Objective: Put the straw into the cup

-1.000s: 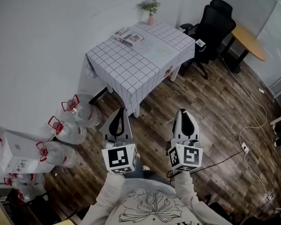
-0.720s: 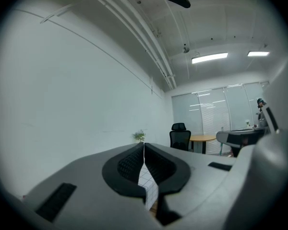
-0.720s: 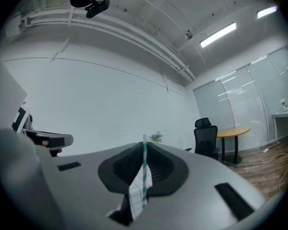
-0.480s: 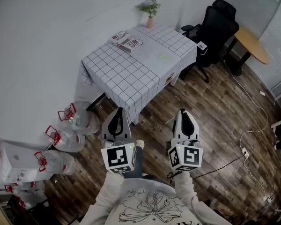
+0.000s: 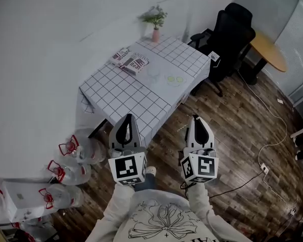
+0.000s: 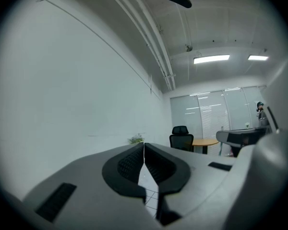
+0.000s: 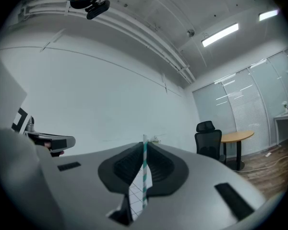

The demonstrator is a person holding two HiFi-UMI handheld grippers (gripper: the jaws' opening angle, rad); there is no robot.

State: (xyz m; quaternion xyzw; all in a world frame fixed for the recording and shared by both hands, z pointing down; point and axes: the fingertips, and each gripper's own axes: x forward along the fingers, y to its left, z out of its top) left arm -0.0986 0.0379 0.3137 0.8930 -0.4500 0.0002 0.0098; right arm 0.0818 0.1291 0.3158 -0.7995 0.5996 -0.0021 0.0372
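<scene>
My right gripper [image 7: 145, 145] is shut on a green-and-white striped straw [image 7: 144, 176], which stands upright between its pads. In the head view that gripper [image 5: 197, 118] points level over the wooden floor, short of the table. My left gripper [image 5: 126, 117] is held beside it, also level; its jaws [image 6: 144, 145] are shut with nothing in them. Ahead stands a table with a checked cloth [image 5: 121, 95]. A faint clear shape that may be the cup [image 5: 153, 73] sits near the table's middle; it is too small to be sure.
On the table lie two booklets [image 5: 129, 61], two small green discs [image 5: 174, 78] and a potted plant [image 5: 155, 23]. A black office chair [image 5: 227, 34] and a round wooden table [image 5: 270, 49] stand to the right. Water bottles [image 5: 73, 153] crowd the floor on the left. A cable [image 5: 265, 153] runs across the floor.
Both grippers have been carried forward toward the checked table, which now lies closer and further left in the head view. Their jaws and the straw have kept their pose.
</scene>
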